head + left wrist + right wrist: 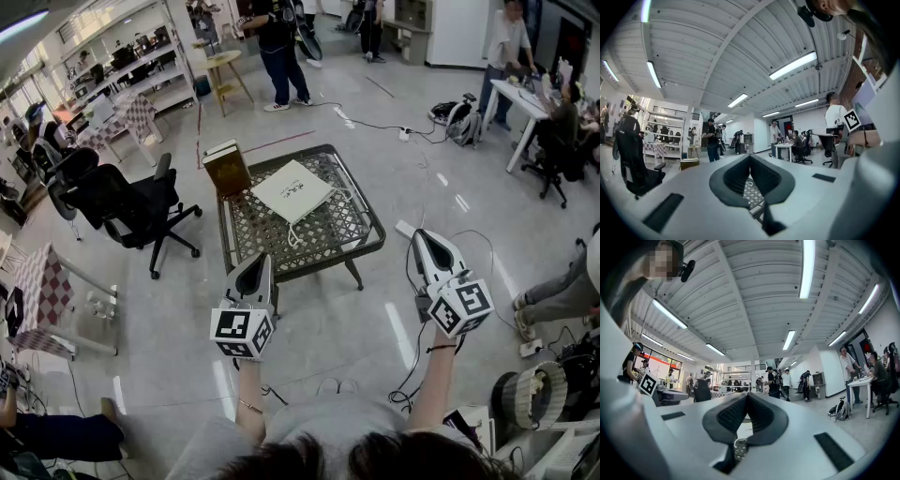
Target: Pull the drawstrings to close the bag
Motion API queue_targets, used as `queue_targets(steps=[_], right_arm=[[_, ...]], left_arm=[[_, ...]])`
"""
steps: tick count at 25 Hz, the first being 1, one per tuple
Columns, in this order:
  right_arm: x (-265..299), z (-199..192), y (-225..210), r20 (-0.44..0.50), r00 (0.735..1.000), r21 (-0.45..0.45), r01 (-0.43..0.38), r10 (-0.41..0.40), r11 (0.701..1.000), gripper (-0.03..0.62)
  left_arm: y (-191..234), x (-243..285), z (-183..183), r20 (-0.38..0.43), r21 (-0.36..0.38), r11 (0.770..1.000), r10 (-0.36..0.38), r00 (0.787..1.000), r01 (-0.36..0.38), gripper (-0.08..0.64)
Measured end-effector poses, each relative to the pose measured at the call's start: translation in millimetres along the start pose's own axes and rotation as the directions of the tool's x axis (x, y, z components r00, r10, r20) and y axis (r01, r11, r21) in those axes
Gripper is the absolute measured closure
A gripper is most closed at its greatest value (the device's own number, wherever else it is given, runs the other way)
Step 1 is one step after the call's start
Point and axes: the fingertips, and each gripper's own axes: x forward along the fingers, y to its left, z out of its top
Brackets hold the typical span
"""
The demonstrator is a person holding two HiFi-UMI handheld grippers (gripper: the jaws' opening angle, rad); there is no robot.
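Both grippers shut, nothing held.
Left gripper (263, 261) at 7 o'clock, right gripper (422, 237) at 4 o'clock; jaws together, tips toward 12, forearms outstretched.

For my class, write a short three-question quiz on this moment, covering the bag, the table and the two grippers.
1. True or false: the white bag lies on the lattice table.
2. The left gripper and right gripper are: A open; B shut, empty; C shut on the bag.
3. What stands at the table's left edge, beside the bag?
Key: 1 true; 2 B; 3 a brown box.
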Motion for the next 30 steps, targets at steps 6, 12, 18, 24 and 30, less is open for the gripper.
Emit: queue_targets(steps=[6,12,18,24,30], right_arm=[[-4,0,-4,0.004,1.000,0.005,0.007,-0.007,1.000,0.571],[-6,-1,-10,0.013,1.000,0.019,-0.013,0.013,1.000,0.571],[-16,-4,-23,0.028,0.999,0.046,-0.020,0.019,0.999,0.571],[-8,-11,-23,0.020,0.999,0.075,-0.032,0.031,0.997,0.571],[13,-24,-32,-0.002,1.000,0.101,-0.026,0.027,0.995,0.571]], left_arm=[[-5,0,-2,-0.004,-0.003,1.000,-0.003,1.000,0.003,0.535],[-10,1,-3,-0.009,-0.006,1.000,0.013,1.000,-0.013,0.535],[-26,-1,-5,-0.011,0.001,0.999,0.034,0.999,-0.034,0.535],[-23,-6,-17,-0.047,-0.011,0.998,0.062,0.997,-0.062,0.535],[-11,7,-25,-0.072,-0.014,0.997,0.070,0.995,-0.071,0.535]])
